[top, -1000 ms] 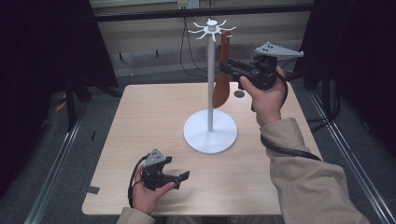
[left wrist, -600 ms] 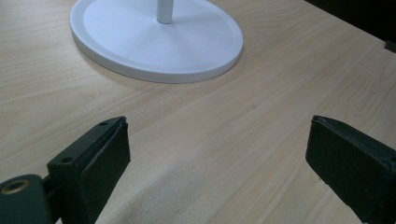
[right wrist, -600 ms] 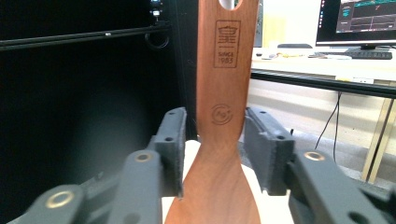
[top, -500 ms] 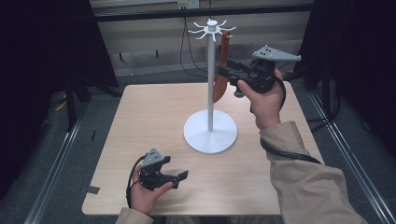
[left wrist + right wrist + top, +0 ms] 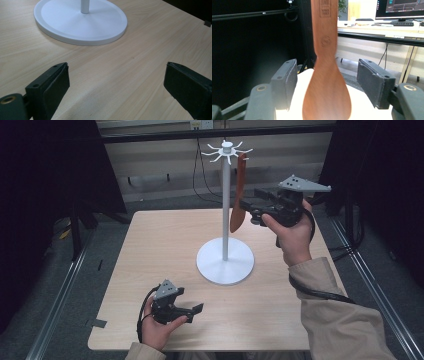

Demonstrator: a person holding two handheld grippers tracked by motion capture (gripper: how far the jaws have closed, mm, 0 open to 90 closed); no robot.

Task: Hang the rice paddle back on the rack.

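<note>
Two tools are in the person's hands. The right tool [image 5: 250, 205] is held up in the air at the far right of the bench [image 5: 150, 270]. Its black jaws have just been opening, and the wooden spoon [image 5: 237, 195] hangs between them. In the right gripper view the flat dark pads [image 5: 287, 82] stand apart from the spoon [image 5: 327, 95] on both sides, so nothing squeezes it.

The spoon is long, smooth and red-brown. It has a thin flat handle with a small round mark and a small square mark pressed into it, and a wide rounded end at the bottom. It hangs from the top of the white stand [image 5: 225, 265], with the wide end pointing down, just right of the pole.

The stand has a thin straight pole, a flat round base like a plate, and little curved hooks at the top that spread out like spokes. The base looks smooth and a bit shiny in the left gripper view [image 5: 80, 22]. It sits near the middle of the bench.

The bench top is pale wood with fine lines running through it.

The left tool [image 5: 192, 310] rests low at the near left of the bench. Its jaws are wide open with bare wood between them, and its pads [image 5: 56, 85] look thick, dark and soft.
</note>
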